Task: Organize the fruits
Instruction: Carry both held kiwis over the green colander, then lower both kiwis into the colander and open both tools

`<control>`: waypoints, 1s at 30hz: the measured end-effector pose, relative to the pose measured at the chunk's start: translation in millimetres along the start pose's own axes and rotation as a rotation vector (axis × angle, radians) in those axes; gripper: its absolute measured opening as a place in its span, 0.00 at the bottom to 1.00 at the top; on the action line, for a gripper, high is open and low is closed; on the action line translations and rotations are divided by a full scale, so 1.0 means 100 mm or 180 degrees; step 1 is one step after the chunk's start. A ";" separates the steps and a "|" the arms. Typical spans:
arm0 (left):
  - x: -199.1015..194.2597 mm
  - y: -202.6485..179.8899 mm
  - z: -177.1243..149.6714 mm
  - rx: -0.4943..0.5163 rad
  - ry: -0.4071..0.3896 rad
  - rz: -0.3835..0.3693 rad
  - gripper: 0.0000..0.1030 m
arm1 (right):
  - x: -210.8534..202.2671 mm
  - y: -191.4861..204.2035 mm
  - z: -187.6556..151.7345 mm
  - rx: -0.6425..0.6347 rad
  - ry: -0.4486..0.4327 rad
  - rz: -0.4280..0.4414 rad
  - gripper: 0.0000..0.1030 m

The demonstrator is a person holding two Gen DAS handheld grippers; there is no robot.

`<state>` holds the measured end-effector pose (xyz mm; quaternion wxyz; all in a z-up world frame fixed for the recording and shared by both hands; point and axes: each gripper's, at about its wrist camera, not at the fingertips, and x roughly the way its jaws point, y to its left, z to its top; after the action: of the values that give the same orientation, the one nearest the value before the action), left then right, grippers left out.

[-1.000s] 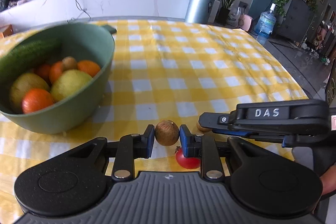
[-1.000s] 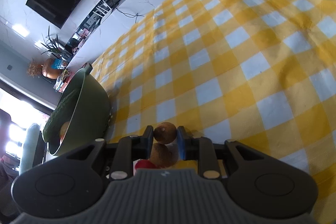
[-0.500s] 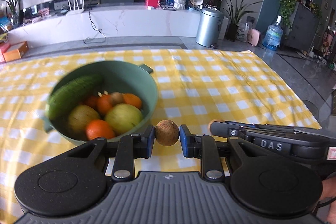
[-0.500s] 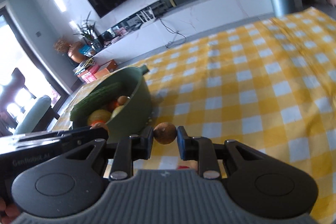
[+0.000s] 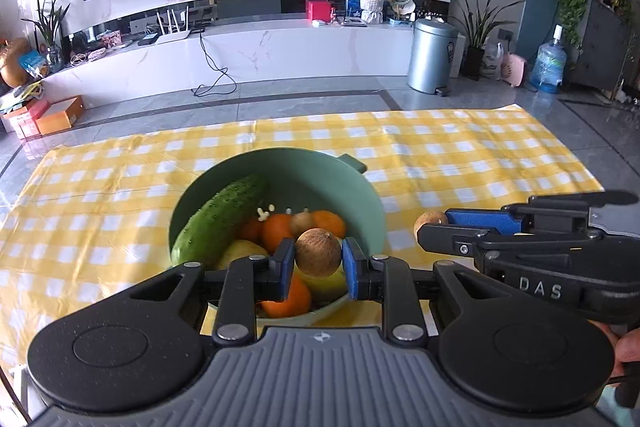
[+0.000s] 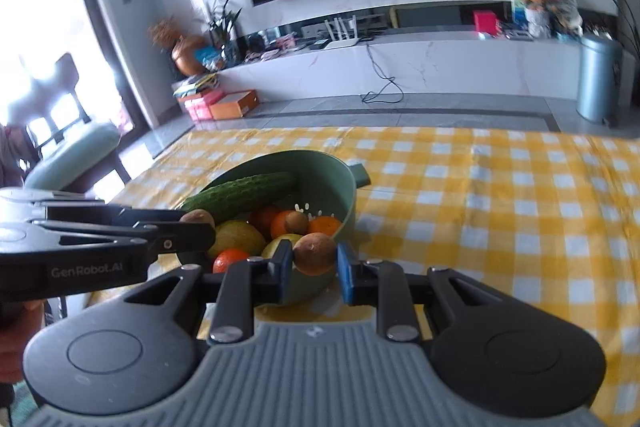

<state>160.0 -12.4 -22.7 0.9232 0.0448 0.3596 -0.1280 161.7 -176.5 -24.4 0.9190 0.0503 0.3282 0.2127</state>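
The left gripper [image 5: 318, 263] was clamped on a small round brown fruit [image 5: 318, 252], its blue pads pressed against both sides. In the left wrist view this fruit hung above the near rim of the round green plastic bowl [image 5: 360, 195], over the bowl's contents.

The right gripper [image 6: 310, 265] was likewise closed on a second small round brown fruit [image 6: 314, 253] — the same kind, held between both pads. In the right wrist view it hung in front of the bowl's near wall; whether it was over the rim or just outside it could not be told.

The bowl stood on the table covered with a yellow-and-white checked cloth [image 5: 460, 163], nearer the table's left edge than its right. It held a long dark green cucumber [image 5: 220, 221] leaning against the left wall, several orange citrus fruits [image 5: 326, 223], a yellow-green pear-like fruit [image 6: 237, 237] and another small brown fruit [image 5: 302, 223].

The two grippers were side by side — each visible at the edge of the other's view.
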 end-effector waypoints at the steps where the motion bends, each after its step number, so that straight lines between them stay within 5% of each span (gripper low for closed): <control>1: 0.02 0.03 0.00 0.0004 0.0006 0.0008 0.27 | 0.03 0.04 0.02 -0.0093 0.0032 -0.0015 0.20; 18: 0.46 0.22 0.05 0.0186 0.0242 0.0012 0.27 | 0.68 0.29 0.22 -0.1079 0.0567 -0.0041 0.19; 30: 0.66 0.24 -0.01 0.0292 0.0340 0.0038 0.27 | 0.92 0.30 0.27 -0.1330 0.0788 -0.0049 0.19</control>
<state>212.8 -2.9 -68.3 0.9004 0.0959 0.4018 -0.1362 232.1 -108.8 -49.8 0.8638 -0.1699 0.3876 0.2735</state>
